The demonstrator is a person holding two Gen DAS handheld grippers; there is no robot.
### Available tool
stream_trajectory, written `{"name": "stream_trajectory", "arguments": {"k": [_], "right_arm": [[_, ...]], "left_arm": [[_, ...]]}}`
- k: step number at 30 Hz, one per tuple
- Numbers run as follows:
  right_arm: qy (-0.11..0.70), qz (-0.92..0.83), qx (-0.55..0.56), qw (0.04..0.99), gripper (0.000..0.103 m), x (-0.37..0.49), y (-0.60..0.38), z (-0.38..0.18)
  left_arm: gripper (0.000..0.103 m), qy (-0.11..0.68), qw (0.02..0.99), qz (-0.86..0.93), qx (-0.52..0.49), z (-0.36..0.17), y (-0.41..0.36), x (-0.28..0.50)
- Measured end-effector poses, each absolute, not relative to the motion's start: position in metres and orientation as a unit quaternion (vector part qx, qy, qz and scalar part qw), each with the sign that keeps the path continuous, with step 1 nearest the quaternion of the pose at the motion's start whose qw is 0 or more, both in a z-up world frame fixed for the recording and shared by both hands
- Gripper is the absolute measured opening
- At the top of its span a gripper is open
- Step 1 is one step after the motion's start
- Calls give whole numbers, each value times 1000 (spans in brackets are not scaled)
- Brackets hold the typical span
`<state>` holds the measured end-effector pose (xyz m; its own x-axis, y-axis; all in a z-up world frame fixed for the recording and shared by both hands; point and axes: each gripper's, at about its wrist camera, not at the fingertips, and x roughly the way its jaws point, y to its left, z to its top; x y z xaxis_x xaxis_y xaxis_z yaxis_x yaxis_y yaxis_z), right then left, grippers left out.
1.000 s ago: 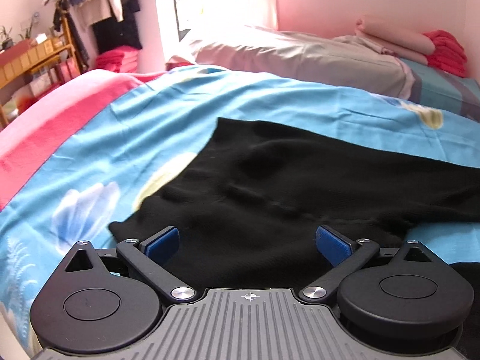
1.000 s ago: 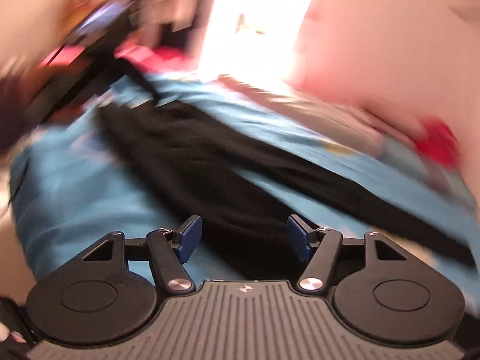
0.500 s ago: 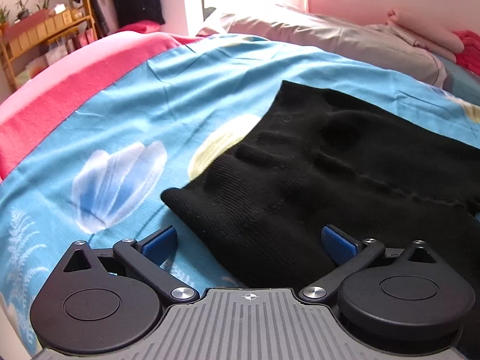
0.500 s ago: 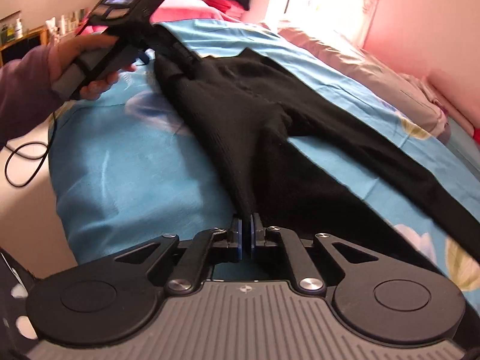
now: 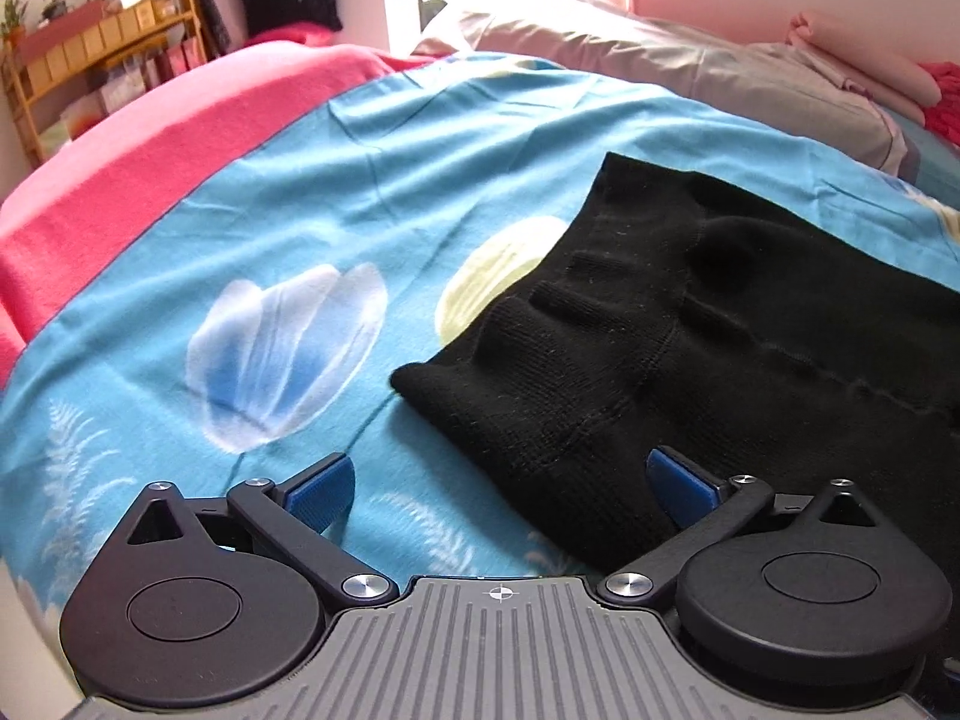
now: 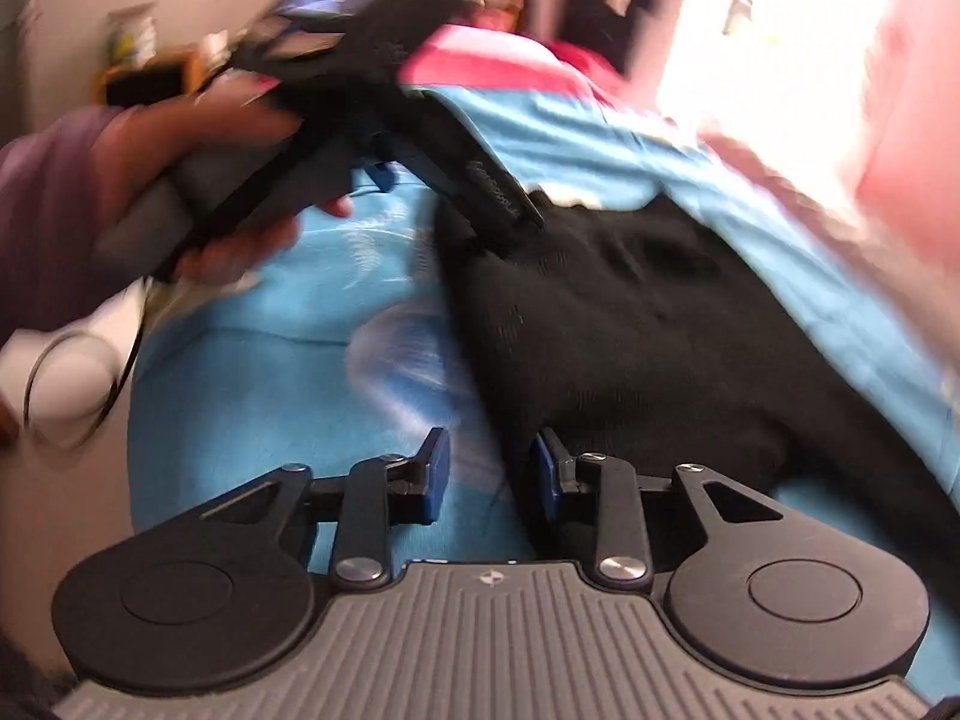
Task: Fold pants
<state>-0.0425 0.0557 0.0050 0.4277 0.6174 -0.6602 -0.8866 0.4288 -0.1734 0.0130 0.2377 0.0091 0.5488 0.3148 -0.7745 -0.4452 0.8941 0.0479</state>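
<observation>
The jaws of the left gripper (image 5: 501, 483) are spread wide, straddling the near waist corner of the black knitted pants (image 5: 690, 360), apparently to pinch it. The jaws of the right gripper (image 6: 489, 474) have just been opening, a narrow gap now, the pants' edge between them unpinched. Beyond, the pants lie flat on the blue flowered bedspread (image 5: 300, 228), ready for folding.

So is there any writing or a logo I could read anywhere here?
None can be read.
Left gripper: white lettering along its black body, too blurred to read.
Left gripper's screen: shows colours, too blurred to read.
Boxes on the wooden shelf: too small to tell.
</observation>
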Motion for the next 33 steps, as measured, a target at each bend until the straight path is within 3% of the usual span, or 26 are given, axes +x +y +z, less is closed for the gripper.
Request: {"name": "stream_trajectory", "arguments": {"k": [1,3,4,5,12,15,16,18,19,20,21,22,23,25,29,33], "right_arm": [[271,472,-230,807,34,-34,43,14],[286,451,-156,831,42,-7,14,32],[284,424,-122,851,57,7,-4,40],[281,401,-96,867,64,21,-19,46],[314,246,89,913,65,139,-114,52],[336,223,127,906,65,180,-133,37],[356,218,135,899,70,195,-140,29],[411,212,151,874,67,212,-166,6],[426,190,146,872,50,219,-180,-3],[424,166,143,879,9,222,-202,-8],[421,154,168,878,1,223,-229,-9],[420,133,206,874,15,221,-257,-9],[406,86,228,881,45,215,-285,-4],[356,-14,237,904,65,191,-336,14],[328,-133,313,881,65,157,-400,19],[342,-156,332,865,64,180,-415,-4]], "left_arm": [[103,419,878,216,-78,17,238,10],[103,400,887,223,-56,36,233,5],[103,385,893,229,-40,46,229,4],[103,371,899,232,-28,56,226,5],[103,358,919,162,-30,71,188,97],[103,390,909,129,-69,47,174,162],[103,403,903,124,-81,34,172,179],[103,441,882,133,-101,6,176,207],[103,458,871,138,-108,-11,181,213],[103,454,873,142,-103,-21,185,212],[103,432,887,139,-88,-23,183,207],[103,425,891,137,-80,-26,180,204],[103,421,894,137,-70,-27,177,202],[103,417,896,141,-59,-29,172,205],[103,412,897,148,-55,-34,172,208],[103,406,900,150,-56,-29,172,207]]}}
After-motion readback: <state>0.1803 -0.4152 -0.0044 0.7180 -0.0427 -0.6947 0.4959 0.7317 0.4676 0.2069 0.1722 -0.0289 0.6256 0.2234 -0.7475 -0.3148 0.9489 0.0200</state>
